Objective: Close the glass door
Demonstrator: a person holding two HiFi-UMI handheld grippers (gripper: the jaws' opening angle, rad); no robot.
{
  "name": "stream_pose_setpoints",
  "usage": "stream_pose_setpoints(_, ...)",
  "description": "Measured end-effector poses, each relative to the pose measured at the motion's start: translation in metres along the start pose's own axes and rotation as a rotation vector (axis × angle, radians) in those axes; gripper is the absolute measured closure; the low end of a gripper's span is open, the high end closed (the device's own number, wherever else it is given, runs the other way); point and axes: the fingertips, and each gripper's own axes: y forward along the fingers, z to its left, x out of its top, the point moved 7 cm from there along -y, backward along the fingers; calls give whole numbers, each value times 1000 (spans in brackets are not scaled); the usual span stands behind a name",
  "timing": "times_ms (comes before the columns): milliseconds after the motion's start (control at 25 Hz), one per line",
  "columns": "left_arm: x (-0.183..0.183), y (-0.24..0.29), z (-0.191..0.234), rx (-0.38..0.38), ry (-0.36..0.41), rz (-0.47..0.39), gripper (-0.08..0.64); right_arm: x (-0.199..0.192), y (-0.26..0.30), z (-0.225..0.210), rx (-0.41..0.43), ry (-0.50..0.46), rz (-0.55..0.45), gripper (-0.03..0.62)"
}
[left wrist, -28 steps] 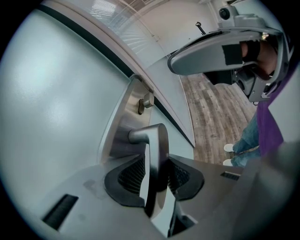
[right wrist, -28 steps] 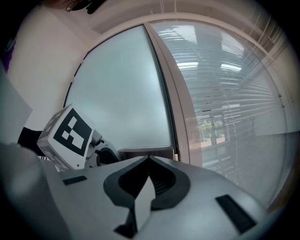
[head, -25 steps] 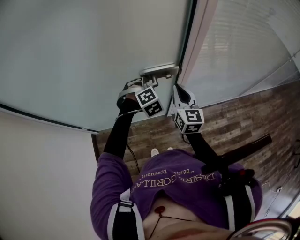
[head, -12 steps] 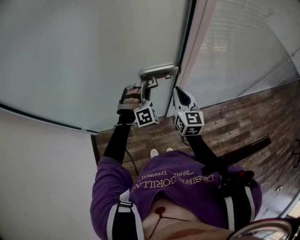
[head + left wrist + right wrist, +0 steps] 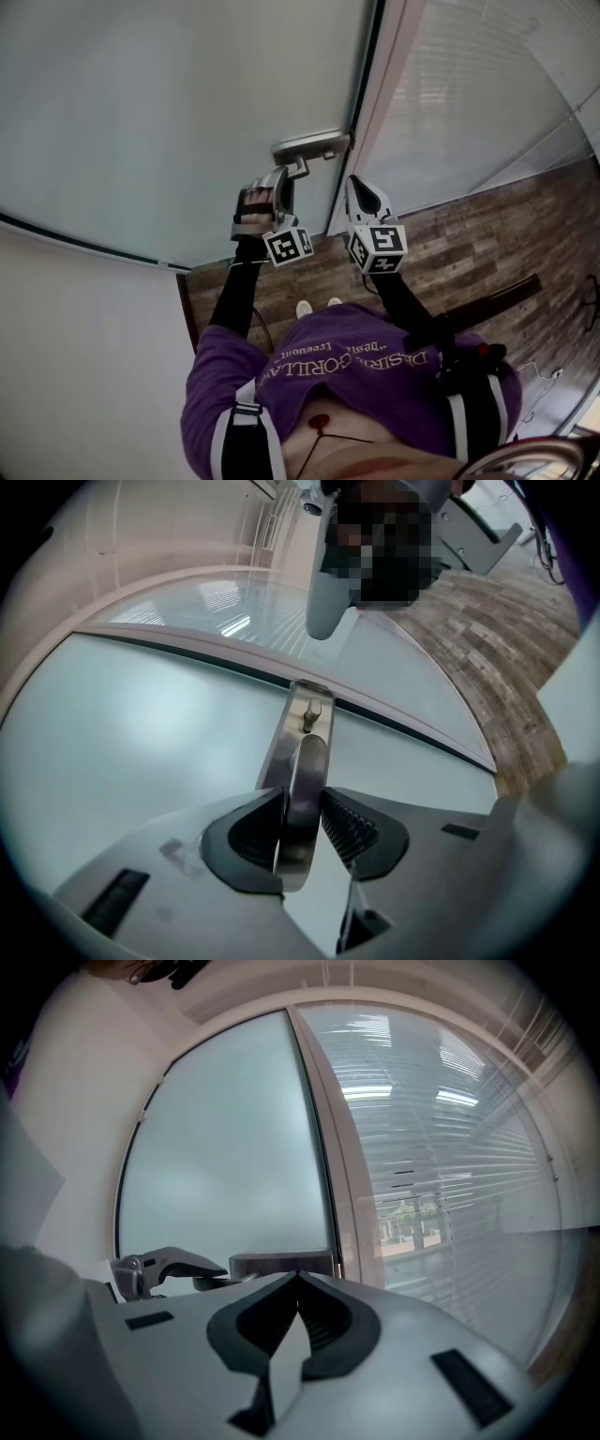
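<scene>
The glass door (image 5: 187,112) is cut off at every side of the head view, and its frosting hides what is behind it; whether its edge touches the door frame (image 5: 380,103) I cannot tell (only a thin dark line is between them). There is one door, one lever handle (image 5: 309,145) at the door's edge next to the frame, and two grippers. The left gripper (image 5: 292,171) has the handle between its jaws; both pads lie against the metal, though the jaws have just been opening a little. The right gripper (image 5: 354,187) is closed and empty, just beside the frame; below both is the wooden floor (image 5: 469,244).
</scene>
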Motion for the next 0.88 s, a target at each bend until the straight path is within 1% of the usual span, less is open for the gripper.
stream_pose_setpoints(120, 0, 0, 2, -19, 19, 11, 460, 1, -1, -1, -2, 0, -2, 595)
stream_pose_setpoints(160, 2, -1, 3, -19, 30, 3, 460, 1, -1, -1, -2, 1, -3, 595)
stream_pose_setpoints(280, 11, -12, -2, 12, 55, -87, 456, 0, 0, 0, 2, 6, -1, 595)
stream_pose_setpoints(360, 15, -20, -8, 20, 55, -116, 456, -2, 0, 3, 8, 10, 0, 595)
stream_pose_setpoints(440, 16, -26, -12, 18, 15, -103, 456, -3, 0, 4, 10, 13, -1, 595)
stream_pose_setpoints(520, 13, -35, -11, 29, -61, -78, 456, -3, 0, 4, 11, 15, -2, 595)
stream_pose_setpoints(560, 11, -39, -8, 43, -118, -66, 456, -3, 0, 5, 12, 16, -2, 595)
stream_pose_setpoints(600, 9, -45, -4, 63, -195, -56, 456, -2, 0, 6, 14, 17, -2, 595)
stream_pose_setpoints(640, 6, -50, 1, 82, -295, -52, 456, -3, 0, 7, 16, 17, -2, 595)
stream_pose_setpoints(760, -1, -63, 14, 107, -651, -67, 457, -3, 0, 12, 28, 16, -3, 595)
stream_pose_setpoints(880, -5, -71, 23, 107, -974, -129, 457, -1, 0, 18, 40, 17, -9, 595)
